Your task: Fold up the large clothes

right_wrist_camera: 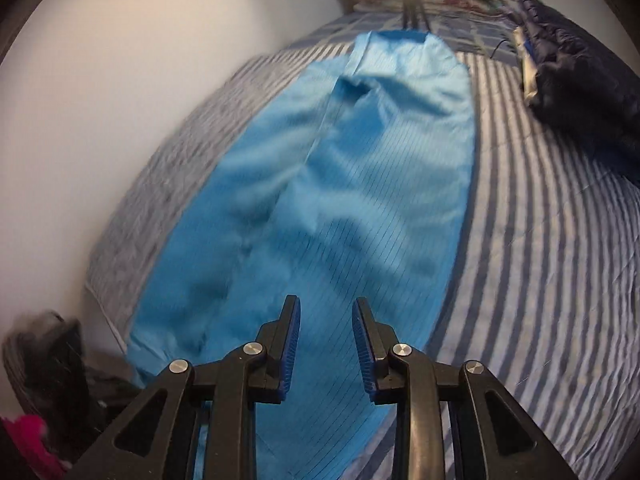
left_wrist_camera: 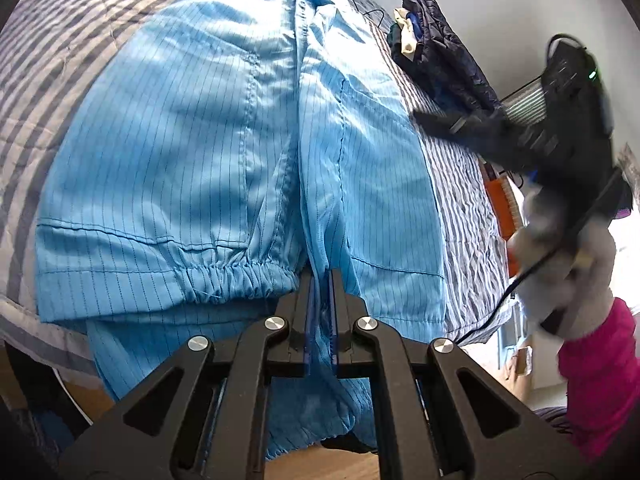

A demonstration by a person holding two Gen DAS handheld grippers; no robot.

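Observation:
A light blue pinstriped garment [left_wrist_camera: 208, 152] lies lengthwise on the striped bed [left_wrist_camera: 464, 208], its collar at the far end and its lower part hanging over the near edge. My left gripper [left_wrist_camera: 322, 276] is shut on a fold of the blue cloth along the middle seam, near the elastic waist. In the right wrist view the same garment [right_wrist_camera: 340, 208] stretches away across the bed [right_wrist_camera: 540, 240]. My right gripper [right_wrist_camera: 326, 308] hovers open above the near end with nothing between its blue pads. In the left wrist view, blurred, the right gripper [left_wrist_camera: 424, 118] sits in a white-gloved hand [left_wrist_camera: 568, 264] beside the garment's right edge.
A dark quilted jacket [left_wrist_camera: 444, 56] [right_wrist_camera: 580, 72] lies bundled at the bed's far right. A white wall [right_wrist_camera: 120, 80] runs along the bed's left side. A pink sleeve [left_wrist_camera: 600, 380] fills the right. Wooden floor [left_wrist_camera: 332, 468] shows below the bed edge.

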